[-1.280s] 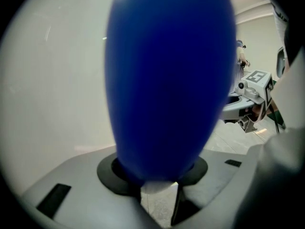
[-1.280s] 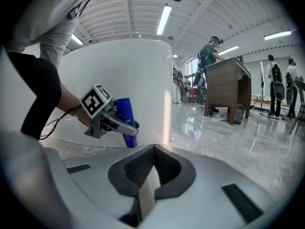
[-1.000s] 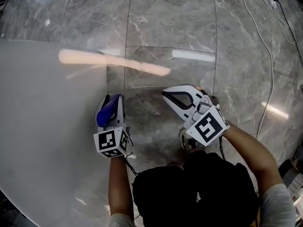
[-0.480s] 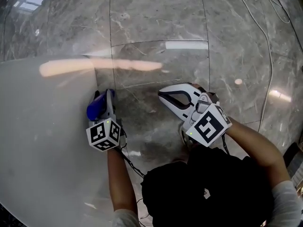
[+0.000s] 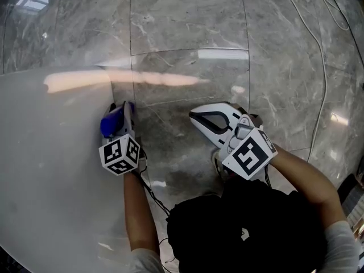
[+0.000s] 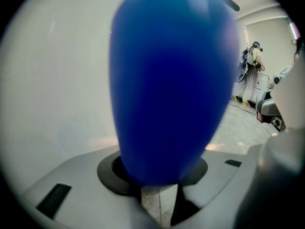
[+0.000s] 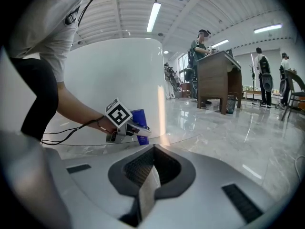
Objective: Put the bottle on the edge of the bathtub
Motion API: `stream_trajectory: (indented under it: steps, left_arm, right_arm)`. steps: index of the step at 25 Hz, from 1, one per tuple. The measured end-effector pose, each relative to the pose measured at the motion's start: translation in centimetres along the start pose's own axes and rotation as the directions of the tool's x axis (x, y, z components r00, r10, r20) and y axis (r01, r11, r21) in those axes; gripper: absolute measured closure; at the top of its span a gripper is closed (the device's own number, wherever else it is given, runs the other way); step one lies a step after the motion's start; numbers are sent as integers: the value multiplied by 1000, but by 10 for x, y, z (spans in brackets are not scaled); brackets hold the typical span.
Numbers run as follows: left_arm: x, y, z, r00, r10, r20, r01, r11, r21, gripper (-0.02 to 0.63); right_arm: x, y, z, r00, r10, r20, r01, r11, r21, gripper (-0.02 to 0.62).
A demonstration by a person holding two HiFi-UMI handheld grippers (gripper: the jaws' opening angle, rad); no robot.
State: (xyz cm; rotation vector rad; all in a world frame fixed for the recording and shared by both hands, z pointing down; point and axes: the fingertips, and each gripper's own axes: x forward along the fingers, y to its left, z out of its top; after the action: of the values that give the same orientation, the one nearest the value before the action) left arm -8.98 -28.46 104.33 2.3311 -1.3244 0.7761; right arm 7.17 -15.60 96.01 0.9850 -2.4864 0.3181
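Seen from the head view, the left gripper [image 5: 120, 114] has dropped leftward beside the bathtub [image 5: 45, 169], pinching the blue bottle [image 5: 110, 124] that fills its own view, not yet on the edge, while the right gripper [image 7: 150, 173], in its view, sits pressed together and empty, apparently kept clear.

bright ceiling strip lights [image 7: 153, 16], glare streaks on glossy floor [image 5: 187, 27], fisheye edges, bottle [image 6: 171, 80] blurred
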Motion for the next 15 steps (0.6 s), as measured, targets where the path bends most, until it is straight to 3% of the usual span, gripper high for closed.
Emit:
stream_trajectory:
  steps: [15]
  left_arm:
    - [13,0,4,1000,8,3,-8,1000,-14,442]
  right_arm:
    - [17,-17,6,999,-30,22,29,998,57,589]
